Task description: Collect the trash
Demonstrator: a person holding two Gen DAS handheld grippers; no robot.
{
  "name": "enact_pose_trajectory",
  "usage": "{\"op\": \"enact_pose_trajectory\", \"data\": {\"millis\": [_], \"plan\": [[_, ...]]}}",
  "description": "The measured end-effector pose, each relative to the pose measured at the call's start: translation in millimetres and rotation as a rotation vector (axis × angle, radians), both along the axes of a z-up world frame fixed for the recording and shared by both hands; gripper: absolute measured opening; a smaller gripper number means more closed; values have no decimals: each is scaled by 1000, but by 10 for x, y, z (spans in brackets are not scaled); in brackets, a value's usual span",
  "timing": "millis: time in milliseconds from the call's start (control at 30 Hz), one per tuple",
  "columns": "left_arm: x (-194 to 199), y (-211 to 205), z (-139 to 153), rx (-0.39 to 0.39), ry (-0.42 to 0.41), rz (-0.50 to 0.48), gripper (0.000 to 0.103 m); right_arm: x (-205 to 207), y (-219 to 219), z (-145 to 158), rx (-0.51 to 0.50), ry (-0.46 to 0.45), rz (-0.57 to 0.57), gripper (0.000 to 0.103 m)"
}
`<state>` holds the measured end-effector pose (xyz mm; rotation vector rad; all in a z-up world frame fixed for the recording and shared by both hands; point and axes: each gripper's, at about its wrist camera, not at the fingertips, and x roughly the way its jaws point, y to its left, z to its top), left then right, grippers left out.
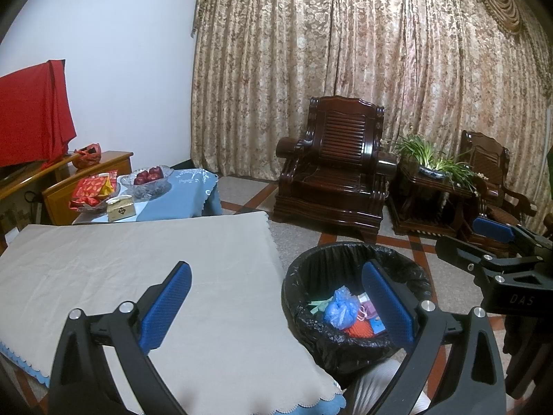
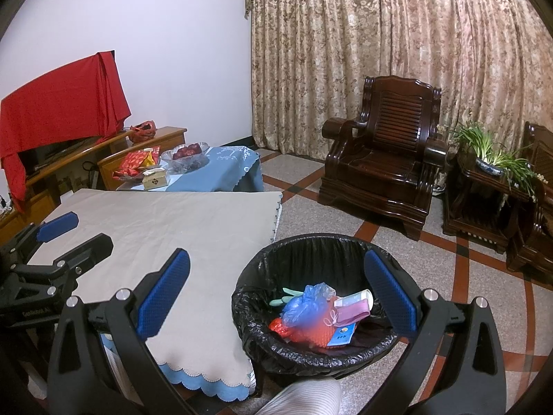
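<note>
A round bin lined with a black bag (image 1: 345, 346) (image 2: 311, 352) stands on the floor beside the table. Inside lie a crumpled blue plastic bag (image 1: 340, 307) (image 2: 306, 302), a red net (image 2: 307, 335), a pink box (image 2: 349, 307), a blue card (image 2: 342, 337) and a green glove (image 2: 285, 297). My left gripper (image 1: 276, 302) is open and holds nothing; it spans the table edge and the bin. My right gripper (image 2: 276, 301) hangs open above the bin, nothing between its blue pads. Each gripper shows in the other's view: the right one (image 1: 490, 242) and the left one (image 2: 74, 233).
The table wears a beige cloth (image 1: 138, 276) (image 2: 172, 228) with a blue scalloped edge. Behind it, a blue-covered low table holds a glass bowl of apples (image 1: 147, 178), red packets (image 1: 91, 190) and a small box (image 1: 121, 209). Dark wooden armchairs (image 2: 380, 152) and a potted plant (image 2: 490, 162) stand before curtains.
</note>
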<state>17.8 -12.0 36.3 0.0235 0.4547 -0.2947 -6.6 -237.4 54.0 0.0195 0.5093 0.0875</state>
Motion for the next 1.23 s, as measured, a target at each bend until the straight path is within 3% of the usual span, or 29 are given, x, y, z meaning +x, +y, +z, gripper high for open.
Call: {"op": "enact_pose_trajectory", "data": {"millis": [1233], "plan": [[-72,100,-218,11,29,3,97,-11,-87,-224,7,27,-4,98]]}}
